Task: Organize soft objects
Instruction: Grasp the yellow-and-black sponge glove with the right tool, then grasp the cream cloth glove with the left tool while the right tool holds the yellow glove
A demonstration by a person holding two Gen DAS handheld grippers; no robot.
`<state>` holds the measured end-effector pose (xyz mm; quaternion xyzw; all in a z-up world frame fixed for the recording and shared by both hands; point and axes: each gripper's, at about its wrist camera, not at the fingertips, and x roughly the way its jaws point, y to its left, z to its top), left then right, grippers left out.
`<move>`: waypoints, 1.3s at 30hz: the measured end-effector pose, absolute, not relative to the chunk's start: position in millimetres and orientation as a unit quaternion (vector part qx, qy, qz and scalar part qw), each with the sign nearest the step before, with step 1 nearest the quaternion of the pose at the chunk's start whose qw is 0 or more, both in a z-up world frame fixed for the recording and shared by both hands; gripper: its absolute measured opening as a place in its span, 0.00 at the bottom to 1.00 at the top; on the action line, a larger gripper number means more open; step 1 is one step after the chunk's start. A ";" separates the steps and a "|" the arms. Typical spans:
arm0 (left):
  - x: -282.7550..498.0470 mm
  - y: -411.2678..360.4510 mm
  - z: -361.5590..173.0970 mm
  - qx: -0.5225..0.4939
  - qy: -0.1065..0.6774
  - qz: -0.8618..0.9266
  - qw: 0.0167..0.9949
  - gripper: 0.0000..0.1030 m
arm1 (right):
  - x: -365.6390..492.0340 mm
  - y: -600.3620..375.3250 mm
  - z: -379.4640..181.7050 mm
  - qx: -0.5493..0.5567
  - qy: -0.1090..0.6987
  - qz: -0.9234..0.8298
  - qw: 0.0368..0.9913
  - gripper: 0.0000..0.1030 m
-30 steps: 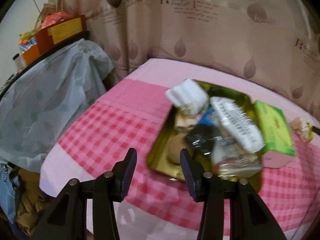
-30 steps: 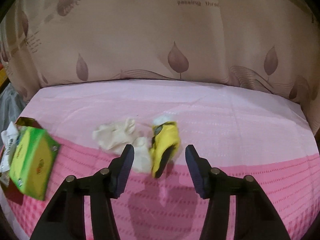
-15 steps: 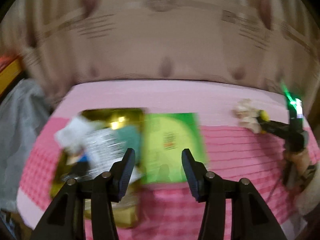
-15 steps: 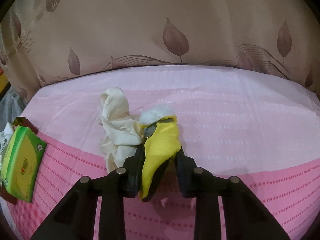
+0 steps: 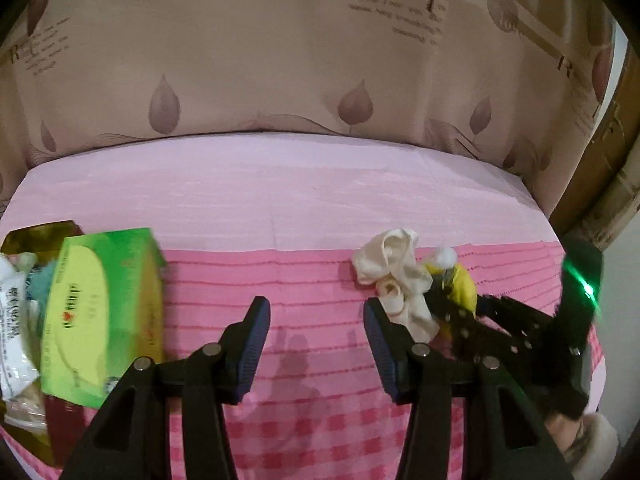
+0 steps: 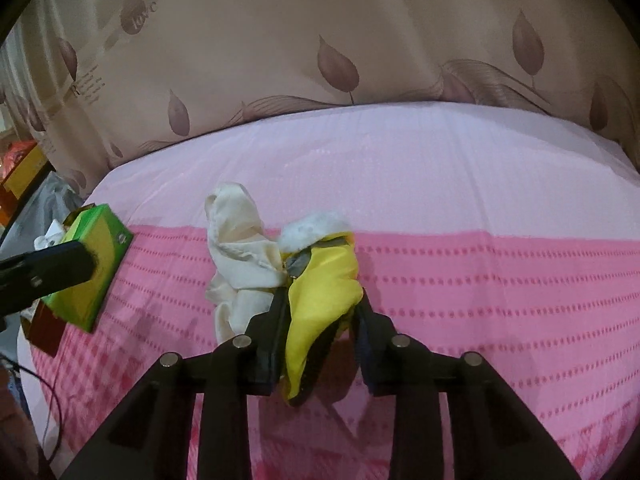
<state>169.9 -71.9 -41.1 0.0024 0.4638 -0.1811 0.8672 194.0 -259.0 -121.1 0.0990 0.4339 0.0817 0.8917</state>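
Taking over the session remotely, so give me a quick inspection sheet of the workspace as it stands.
Surface: pink tablecloth, plain at the back, patterned in front.
Job's things: yellow soft toy in the right gripper; cream cloth bunched against it.
Clutter: green tissue box and packets on a gold tray at left.
Grippers: right shut on the toy; left gripper open, empty, above the cloth.
Cables: thin dark cable at the near left edge.
Surroundings: beige leaf-print curtain behind.

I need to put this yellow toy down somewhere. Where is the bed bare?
Bare: the pale pink strip along the curtain, and the cloth right of the yellow toy. Crowded: left, around the green tissue box and gold tray.
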 end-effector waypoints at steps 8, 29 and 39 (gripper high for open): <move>170.6 -102.4 -47.7 0.028 0.472 -0.192 0.860 0.48 | 172.8 -268.8 -113.1 0.115 0.423 0.087 0.895 0.44; 194.3 -168.3 -79.1 0.022 0.507 -0.223 0.832 0.50 | 134.8 -311.4 -116.2 0.118 0.414 0.032 0.902 0.22; 210.1 -162.4 -107.9 0.024 0.531 -0.191 0.825 0.14 | 140.8 -312.3 -124.7 0.130 0.433 0.037 0.891 0.22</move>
